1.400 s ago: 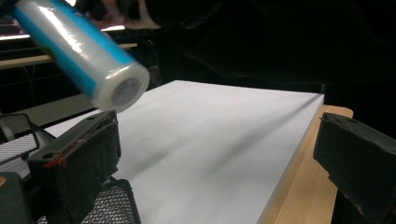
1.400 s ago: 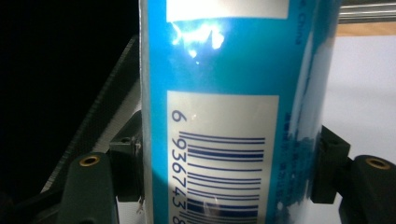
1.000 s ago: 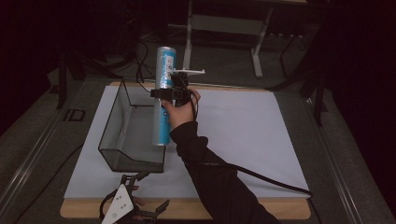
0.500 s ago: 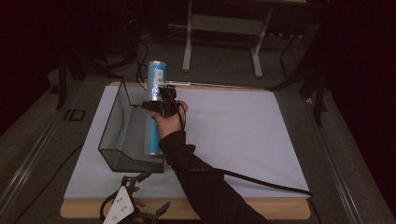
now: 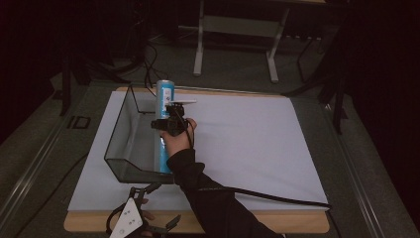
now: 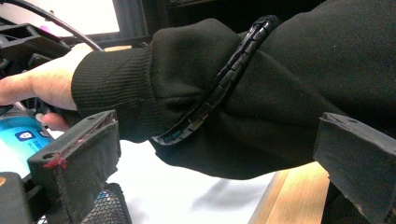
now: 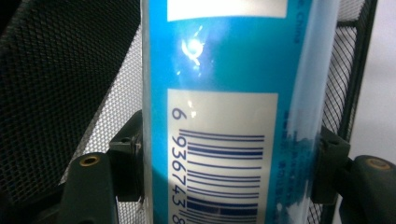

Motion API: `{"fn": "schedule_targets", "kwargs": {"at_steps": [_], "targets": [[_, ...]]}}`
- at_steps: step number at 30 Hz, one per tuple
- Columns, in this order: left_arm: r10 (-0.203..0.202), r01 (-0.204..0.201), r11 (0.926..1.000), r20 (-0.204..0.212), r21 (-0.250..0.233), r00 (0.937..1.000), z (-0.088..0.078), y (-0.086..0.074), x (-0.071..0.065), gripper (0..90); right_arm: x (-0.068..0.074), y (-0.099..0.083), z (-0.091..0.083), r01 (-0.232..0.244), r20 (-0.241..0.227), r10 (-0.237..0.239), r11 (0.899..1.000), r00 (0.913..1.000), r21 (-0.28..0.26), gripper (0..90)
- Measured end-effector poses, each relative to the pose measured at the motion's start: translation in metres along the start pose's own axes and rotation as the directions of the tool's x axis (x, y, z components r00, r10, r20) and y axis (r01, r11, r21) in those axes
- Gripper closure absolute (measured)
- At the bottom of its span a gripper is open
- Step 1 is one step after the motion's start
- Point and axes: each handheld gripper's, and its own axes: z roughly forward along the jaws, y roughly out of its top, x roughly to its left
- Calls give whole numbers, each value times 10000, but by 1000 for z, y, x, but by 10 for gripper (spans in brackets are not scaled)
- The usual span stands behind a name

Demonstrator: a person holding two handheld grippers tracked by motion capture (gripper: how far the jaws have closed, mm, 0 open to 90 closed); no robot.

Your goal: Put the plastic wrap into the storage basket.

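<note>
From the high view, the right gripper clamps a tall blue can midway up, standing inside the right end of the black mesh basket on the white sheet. The left gripper rests at the near edge.

Left gripper view: jaws wide apart, a black sleeve beyond them.

Right gripper view: both pads press the can's sides, barcode facing.

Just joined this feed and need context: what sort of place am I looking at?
Probably a lab or studio set up for recording, not a home. A wooden table is covered with a white sheet, the surroundings are dark, metal stand legs rise behind it, and cables lie on the floor.
</note>
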Motion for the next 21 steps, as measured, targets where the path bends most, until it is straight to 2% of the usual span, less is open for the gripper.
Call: {"fn": "schedule_targets", "kwargs": {"at_steps": [2, 10, 13, 16, 19, 20, 21], "targets": [[7, -7, 10000, 0, 23, 10000, 0, 0, 1, 13, 0, 0, 0, -20, 91, 20, 10000, 10000, 36, 318], [-23, 23, 10000, 37, 26, 10000, 1, 0, 0, 12, 5, -3, 5, 539, 492, -539, 9985, 9973, 33, 308], [-21, 21, 10000, 46, 31, 10000, 1, 0, 0, 13, 6, -3, 6, 585, 589, -589, 9982, 9965, 89, 306], [-15, 14, 10000, 101, 49, 9999, 1, 0, 0, 13, 7, -3, 11, 887, 950, -909, 9957, 9913, 263, 292], [-8, 6, 9999, 134, 110, 9999, 1, 0, 0, 13, 6, -4, 13, 926, 1047, -951, 9953, 9899, 287, 289], [27, -30, 9999, 194, 156, 9998, 2, -1, 0, 13, 7, -4, 15, 972, 1171, -1013, 9945, 9879, 401, 285], [38, -41, 9998, 199, 174, 9998, 2, -1, -1, 13, 8, -4, 17, 1326, 1387, -1378, 9901, 9807, 460, 272]]}}
